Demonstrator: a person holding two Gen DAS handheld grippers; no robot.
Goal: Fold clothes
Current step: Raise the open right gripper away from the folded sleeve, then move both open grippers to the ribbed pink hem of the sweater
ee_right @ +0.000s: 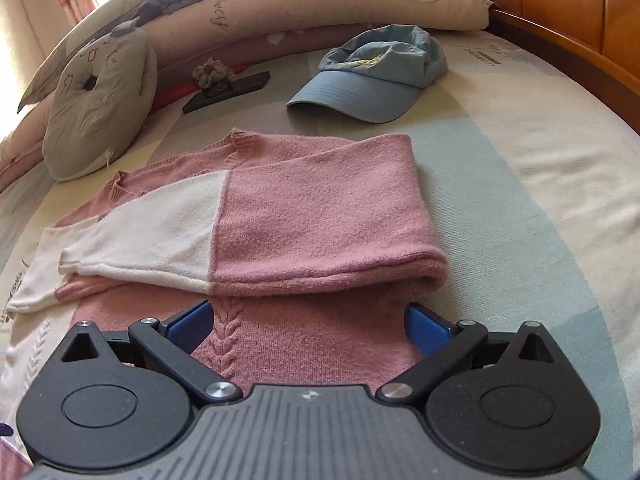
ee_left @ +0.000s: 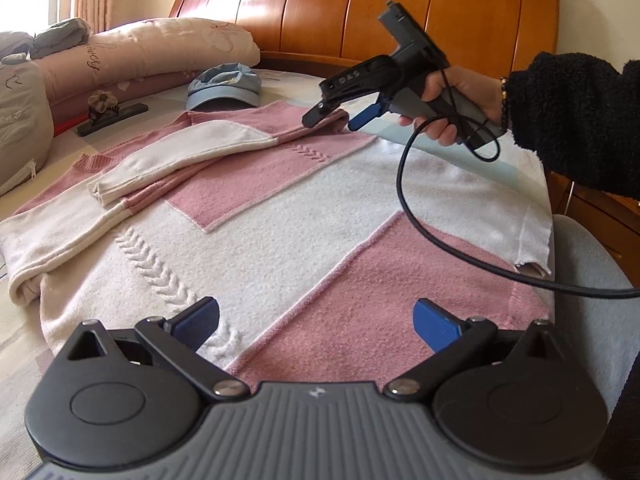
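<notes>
A pink and white knitted sweater (ee_left: 280,216) lies flat on the bed. One sleeve (ee_left: 192,148) is folded across its chest. My left gripper (ee_left: 316,324) is open and empty, low over the sweater's hem. My right gripper (ee_left: 340,116) is open, held by a hand in a black sleeve, just above the sweater's far shoulder at the sleeve fold. In the right wrist view the right gripper (ee_right: 308,328) is open over the pink knit, with the folded sleeve (ee_right: 280,232) just ahead of the fingers.
A blue cap (ee_right: 372,76) lies beyond the sweater near the pillows (ee_left: 160,52). A grey cushion (ee_right: 100,104) and a dark clip with a flower (ee_right: 224,84) lie at the left. A wooden headboard (ee_left: 380,8) stands behind. A black cable (ee_left: 440,240) hangs over the sweater.
</notes>
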